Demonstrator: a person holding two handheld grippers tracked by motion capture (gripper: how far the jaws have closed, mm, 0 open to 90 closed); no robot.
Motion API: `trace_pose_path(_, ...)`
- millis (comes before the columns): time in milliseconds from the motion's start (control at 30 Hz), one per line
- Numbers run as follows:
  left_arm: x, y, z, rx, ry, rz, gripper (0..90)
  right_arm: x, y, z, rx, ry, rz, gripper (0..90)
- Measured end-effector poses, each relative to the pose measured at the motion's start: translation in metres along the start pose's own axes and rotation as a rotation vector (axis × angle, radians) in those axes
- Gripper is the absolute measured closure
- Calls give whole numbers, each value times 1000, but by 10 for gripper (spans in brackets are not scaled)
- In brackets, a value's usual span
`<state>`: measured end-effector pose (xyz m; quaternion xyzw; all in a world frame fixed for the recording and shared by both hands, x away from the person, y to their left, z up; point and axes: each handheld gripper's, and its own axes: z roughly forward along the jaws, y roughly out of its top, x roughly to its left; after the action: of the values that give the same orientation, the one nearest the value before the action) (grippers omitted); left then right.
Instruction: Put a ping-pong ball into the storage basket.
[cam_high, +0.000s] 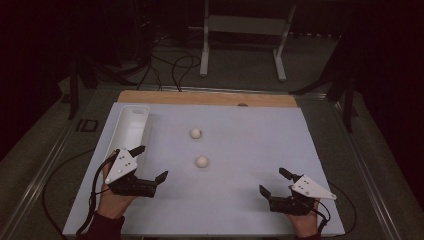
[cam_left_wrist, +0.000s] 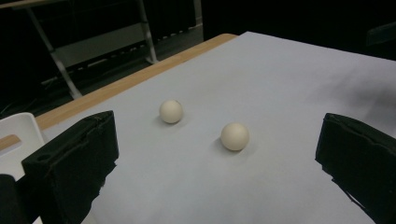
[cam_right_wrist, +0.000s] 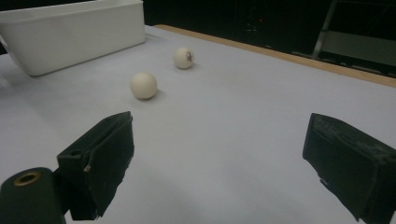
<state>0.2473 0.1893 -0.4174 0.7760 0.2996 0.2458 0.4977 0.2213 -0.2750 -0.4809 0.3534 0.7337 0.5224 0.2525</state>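
Two white balls lie on the white table sheet. The nearer ball (cam_high: 201, 161) (cam_left_wrist: 234, 136) (cam_right_wrist: 143, 85) sits mid-table; the farther ball (cam_high: 195, 133) (cam_left_wrist: 171, 111) (cam_right_wrist: 183, 57) lies just behind it. My left gripper (cam_high: 150, 162) (cam_left_wrist: 219, 168) is open at the front left, beside the white bin (cam_high: 131, 126), with nothing between its jaws. At the front right my right gripper (cam_high: 274, 181) (cam_right_wrist: 219, 163) also stands open and empty. Both grippers point toward the balls and are well apart from them.
The long white bin (cam_right_wrist: 70, 28) stands along the table's left side. A wooden strip (cam_high: 205, 98) edges the far side. Beyond it are a white metal stand (cam_high: 242, 35) and cables on the dark floor.
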Motion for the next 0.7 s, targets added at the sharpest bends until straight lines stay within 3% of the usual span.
trace_pose_path(367,0,2,11,26,-22,-12,0,0,-1,0,5,-1,-2,86)
trace_pose_path(700,0,5,21,65,-40,5,0,0,-1,0,9,0,4,86)
